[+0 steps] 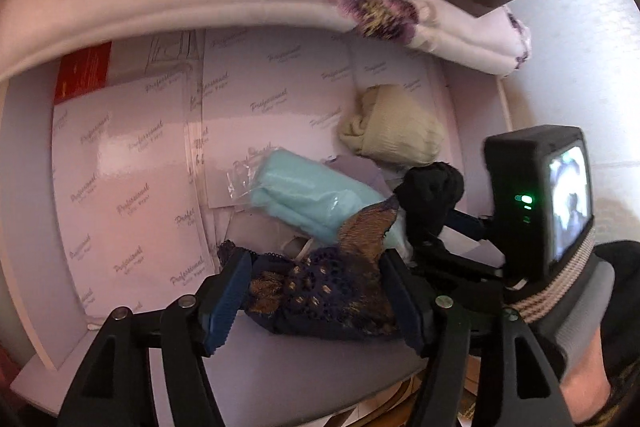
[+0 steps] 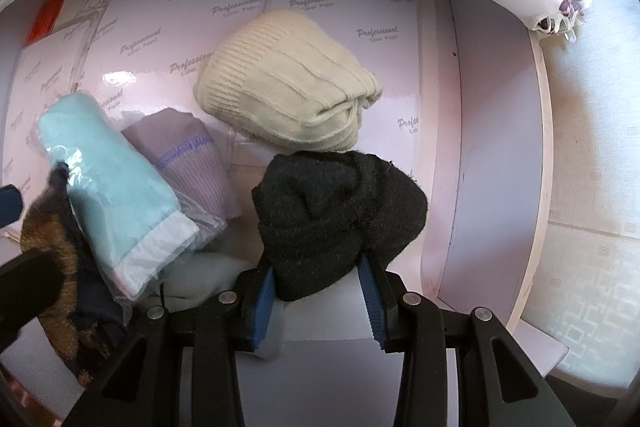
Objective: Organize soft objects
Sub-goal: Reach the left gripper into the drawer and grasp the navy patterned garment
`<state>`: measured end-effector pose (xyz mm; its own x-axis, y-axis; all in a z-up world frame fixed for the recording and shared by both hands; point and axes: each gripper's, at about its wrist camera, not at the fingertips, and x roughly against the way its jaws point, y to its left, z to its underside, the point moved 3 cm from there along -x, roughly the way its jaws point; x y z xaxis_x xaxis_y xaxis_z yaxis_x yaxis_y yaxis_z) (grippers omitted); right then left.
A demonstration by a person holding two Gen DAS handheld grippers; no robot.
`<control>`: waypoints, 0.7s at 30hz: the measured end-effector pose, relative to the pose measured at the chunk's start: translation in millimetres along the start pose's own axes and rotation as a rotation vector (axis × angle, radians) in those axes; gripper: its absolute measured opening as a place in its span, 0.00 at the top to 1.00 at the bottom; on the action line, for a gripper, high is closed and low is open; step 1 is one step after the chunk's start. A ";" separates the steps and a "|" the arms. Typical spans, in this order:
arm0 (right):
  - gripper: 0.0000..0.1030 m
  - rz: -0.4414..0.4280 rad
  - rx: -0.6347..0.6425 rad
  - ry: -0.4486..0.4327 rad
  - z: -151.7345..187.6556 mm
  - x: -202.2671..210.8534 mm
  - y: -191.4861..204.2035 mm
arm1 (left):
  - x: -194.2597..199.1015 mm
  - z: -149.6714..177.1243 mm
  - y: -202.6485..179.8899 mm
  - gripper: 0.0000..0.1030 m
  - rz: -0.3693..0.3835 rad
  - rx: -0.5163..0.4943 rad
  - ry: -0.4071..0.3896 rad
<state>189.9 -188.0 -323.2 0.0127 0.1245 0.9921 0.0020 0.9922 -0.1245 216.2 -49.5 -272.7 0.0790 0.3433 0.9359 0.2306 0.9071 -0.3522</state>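
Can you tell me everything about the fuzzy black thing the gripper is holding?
The black sock bundle looks like dark, fuzzy knit rolled into a soft lump. The right gripper has its blue-padded jaws shut on the lower end, holding it upright inside the pale pink drawer. Just behind it lies the cream knitted bundle, which looks to touch it.

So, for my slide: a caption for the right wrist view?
Right tongs gripping a black sock bundle beside a cream knit bundle in a paper-lined drawer.
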 end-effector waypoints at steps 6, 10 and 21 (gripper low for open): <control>0.61 0.002 0.000 0.001 -0.4 -1.7 1.0 | -8.8 1.3 -11.1 0.66 -0.076 -0.100 -0.012; 0.61 0.003 0.000 0.002 -0.1 -2.1 1.4 | -4.8 -0.5 -7.5 0.87 -0.142 -0.137 -0.055; 0.60 0.003 -0.005 0.008 -0.7 -1.0 -0.6 | 21.7 -7.6 45.5 0.57 0.010 0.158 -0.102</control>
<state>190.6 -188.7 -324.1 0.0205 0.1278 0.9916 0.0066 0.9918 -0.1279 235.8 -2.7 -268.3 -0.0197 0.3682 0.9296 0.0746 0.9277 -0.3658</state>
